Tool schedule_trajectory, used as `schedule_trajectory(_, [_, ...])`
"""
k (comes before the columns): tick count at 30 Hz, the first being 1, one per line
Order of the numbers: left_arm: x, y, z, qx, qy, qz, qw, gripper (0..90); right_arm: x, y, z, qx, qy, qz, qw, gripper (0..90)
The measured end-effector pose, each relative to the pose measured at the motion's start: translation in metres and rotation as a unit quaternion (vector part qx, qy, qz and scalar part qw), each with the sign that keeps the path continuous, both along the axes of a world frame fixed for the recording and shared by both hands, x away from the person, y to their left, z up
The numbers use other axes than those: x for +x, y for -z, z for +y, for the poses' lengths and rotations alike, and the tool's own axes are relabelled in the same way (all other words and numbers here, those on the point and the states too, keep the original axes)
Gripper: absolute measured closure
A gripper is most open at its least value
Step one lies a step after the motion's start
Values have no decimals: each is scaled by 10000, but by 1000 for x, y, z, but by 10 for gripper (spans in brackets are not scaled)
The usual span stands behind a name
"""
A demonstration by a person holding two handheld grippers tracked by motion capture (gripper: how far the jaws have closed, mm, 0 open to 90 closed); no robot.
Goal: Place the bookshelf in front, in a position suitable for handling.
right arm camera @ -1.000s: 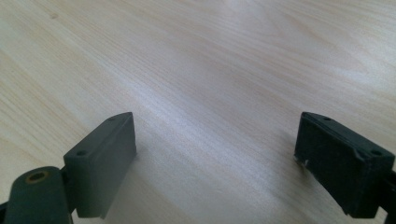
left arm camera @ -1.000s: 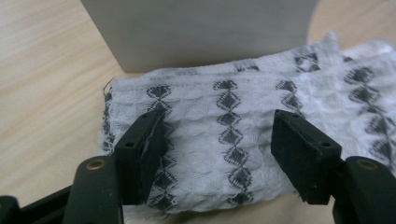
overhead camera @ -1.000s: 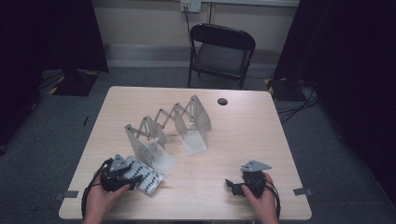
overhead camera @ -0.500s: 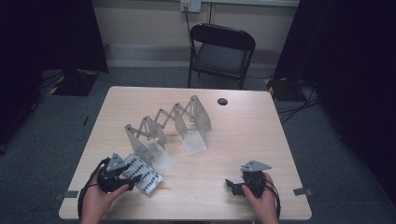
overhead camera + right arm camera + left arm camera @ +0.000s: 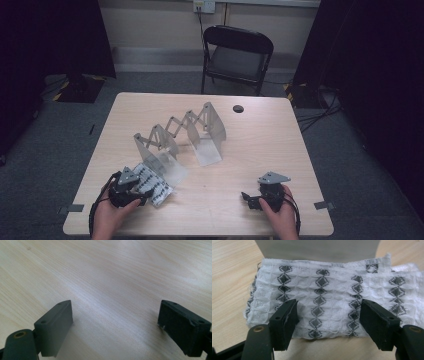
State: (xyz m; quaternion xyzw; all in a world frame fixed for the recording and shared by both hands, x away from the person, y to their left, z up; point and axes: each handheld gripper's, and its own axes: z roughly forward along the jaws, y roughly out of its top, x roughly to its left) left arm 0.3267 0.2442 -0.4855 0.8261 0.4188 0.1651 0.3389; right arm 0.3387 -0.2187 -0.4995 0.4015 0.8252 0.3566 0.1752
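Observation:
A white folded cloth [image 5: 154, 186] with rows of dark diamonds lies flat at the table's front left, beside a clear accordion rack [image 5: 175, 132]. My left gripper [image 5: 142, 194] is low over the cloth's near edge. In the left gripper view the cloth [image 5: 324, 297] spreads between and beyond the jaws of my left gripper [image 5: 328, 311]. These jaws have just been opening and their pads do not press the fabric. My right gripper [image 5: 246, 198] rests at the front right, pointing left. Its jaws stand wide over bare wood in the right gripper view [image 5: 116, 312].
The rack's grey end plate [image 5: 317, 248] stands just behind the cloth. A small black disc [image 5: 238, 108] lies near the far edge of the wooden table [image 5: 270, 145]. A black folding chair [image 5: 237, 55] stands beyond it. Dark curtains flank the room.

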Motion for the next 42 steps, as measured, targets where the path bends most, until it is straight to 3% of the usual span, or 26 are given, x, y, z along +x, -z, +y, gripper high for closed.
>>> schedule_trajectory(6, [0, 2, -1, -11, -12, 3, 10000, 307, 0, 0, 0, 0, 1, 0, 10000, 120])
schedule_trajectory(16, [1, -2, -5, 178, 27, 142, 9997, 371, 0, 0, 0, 0, -8, -10, 10000, 120])
schedule_trajectory(18, [1, -3, -6, 165, 88, 145, 9997, 425, 0, 0, 0, 1, -8, -9, 10000, 120])
schedule_trajectory(21, [0, -5, -9, 203, 133, 189, 9995, 583, 0, 0, 0, 0, -7, -9, 10000, 120])
schedule_trajectory(26, [2, -6, -10, 200, 194, 217, 9994, 680, 0, 0, 0, -1, -7, -10, 10000, 120])
schedule_trajectory(31, [-1, -5, -11, 179, 184, 172, 9995, 737, 0, 0, 0, -1, -8, -10, 10000, 120])
schedule_trajectory(35, [-3, -4, -9, -28, 59, 171, 9998, 758, 0, 0, 0, 1, -8, -8, 10000, 120])
schedule_trajectory(42, [-4, -6, -9, -44, -15, 165, 9999, 762, 0, 0, 0, 1, 0, 0, 10000, 120])
